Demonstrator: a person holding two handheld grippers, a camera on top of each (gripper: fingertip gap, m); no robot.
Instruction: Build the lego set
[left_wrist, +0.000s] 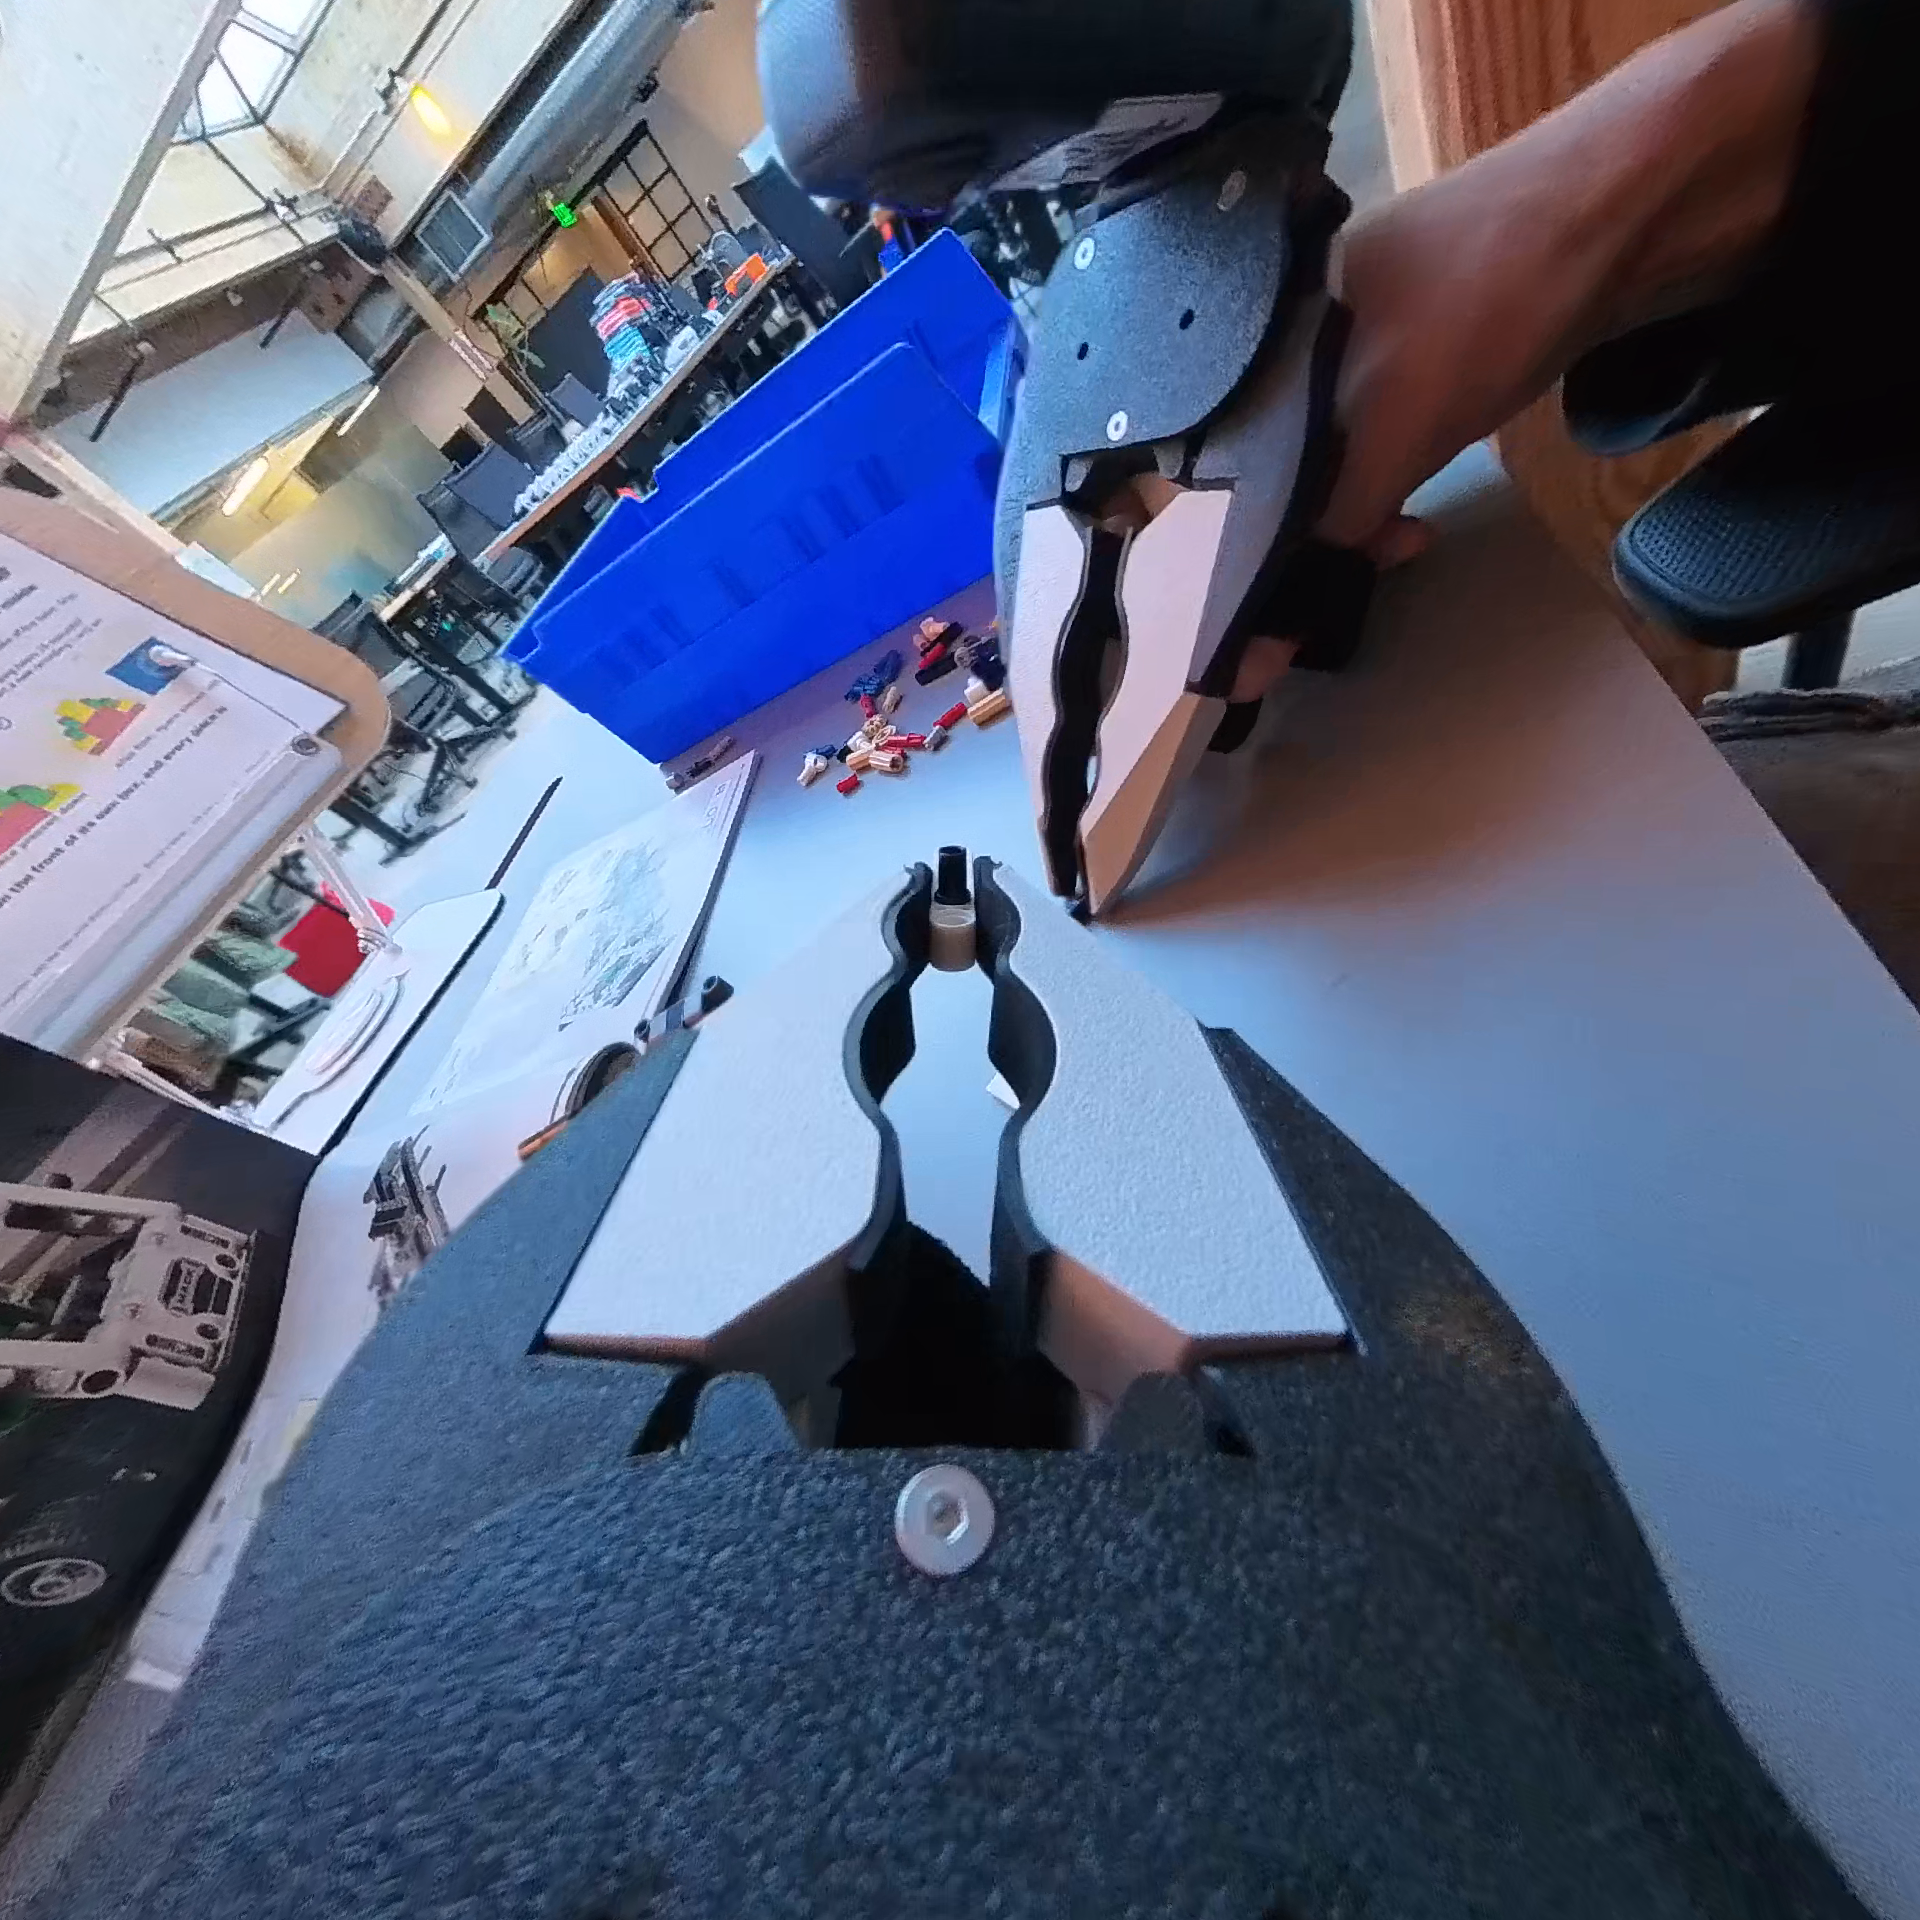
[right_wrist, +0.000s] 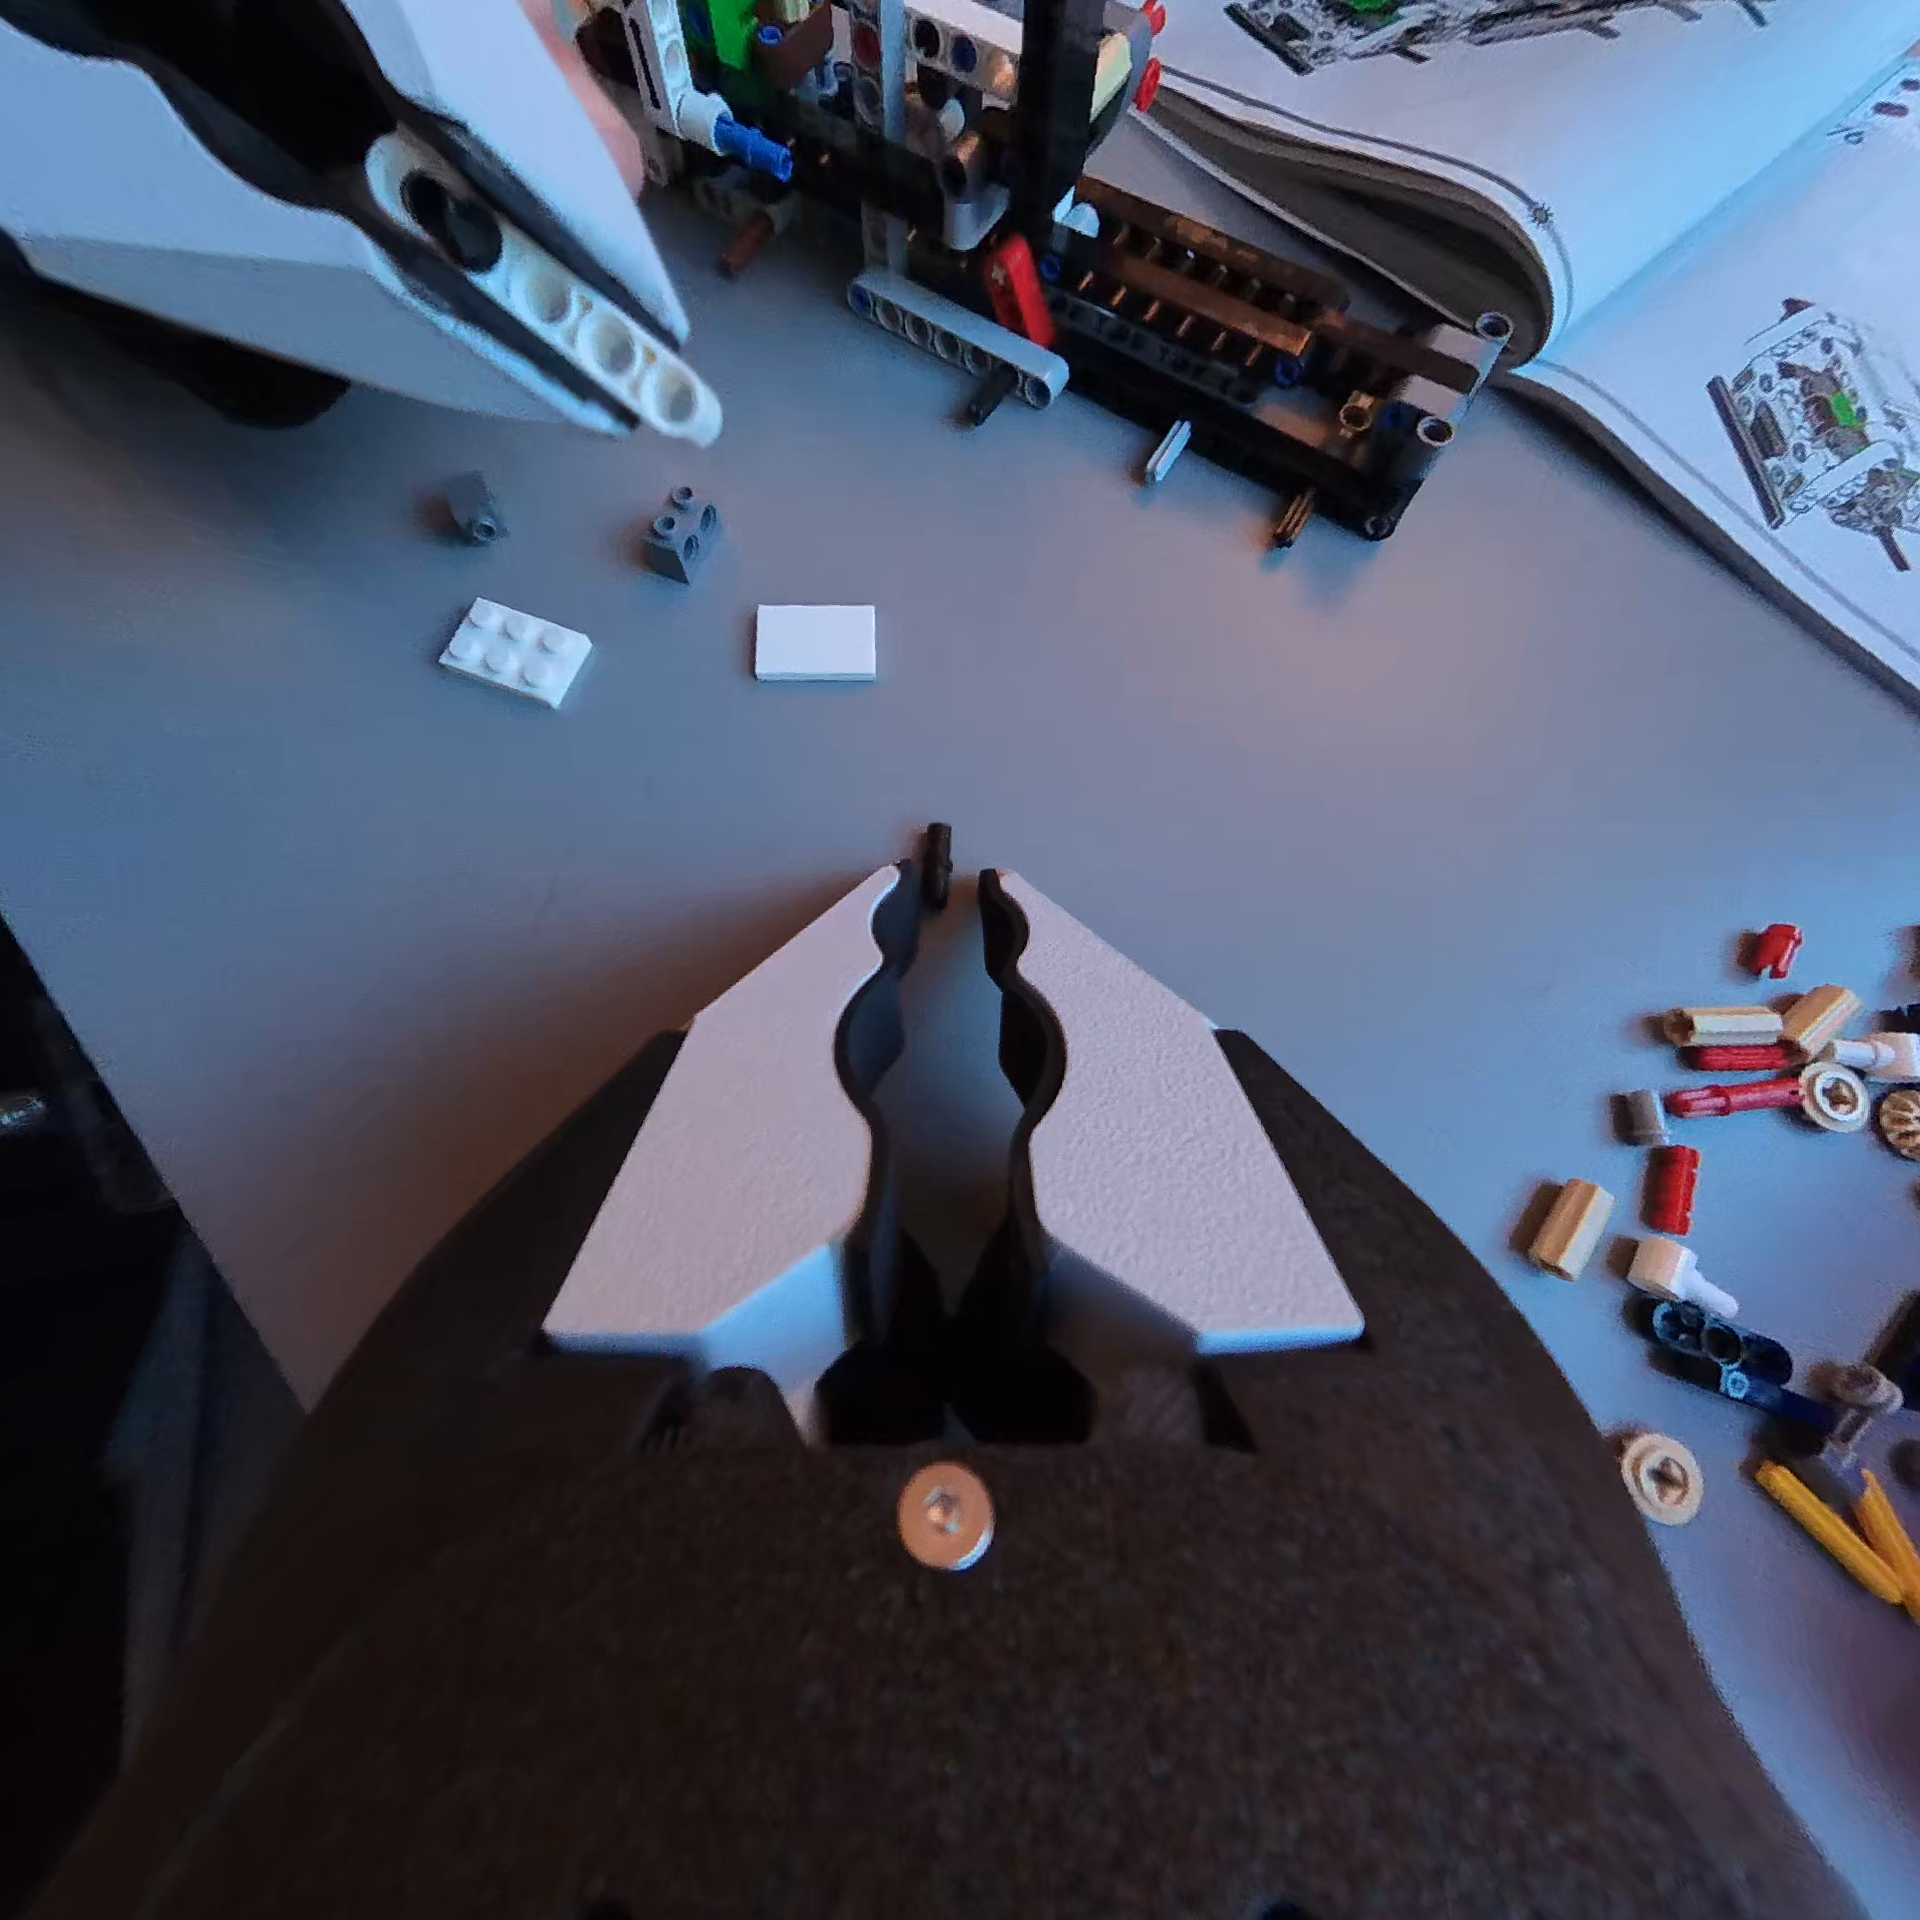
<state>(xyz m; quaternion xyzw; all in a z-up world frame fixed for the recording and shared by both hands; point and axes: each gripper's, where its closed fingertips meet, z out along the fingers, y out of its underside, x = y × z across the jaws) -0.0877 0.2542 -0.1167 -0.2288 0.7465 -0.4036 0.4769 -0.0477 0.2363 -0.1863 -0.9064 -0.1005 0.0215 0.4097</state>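
While my left gripper (left_wrist: 951, 894) clamps the white beam (right_wrist: 582, 332), my right gripper (right_wrist: 940, 883), barely parted around the black pin (right_wrist: 938, 864), could knock it away.

left wrist view: low, close over the grey table (left_wrist: 1455, 1143), tilted, facing along it toward a blue bin (left_wrist: 790, 540) and the room beyond. right wrist view: higher, looking steeply down on the table. shared: loose pieces (left_wrist: 883, 727) (right_wrist: 1745, 1143), open manual (right_wrist: 1662, 260).
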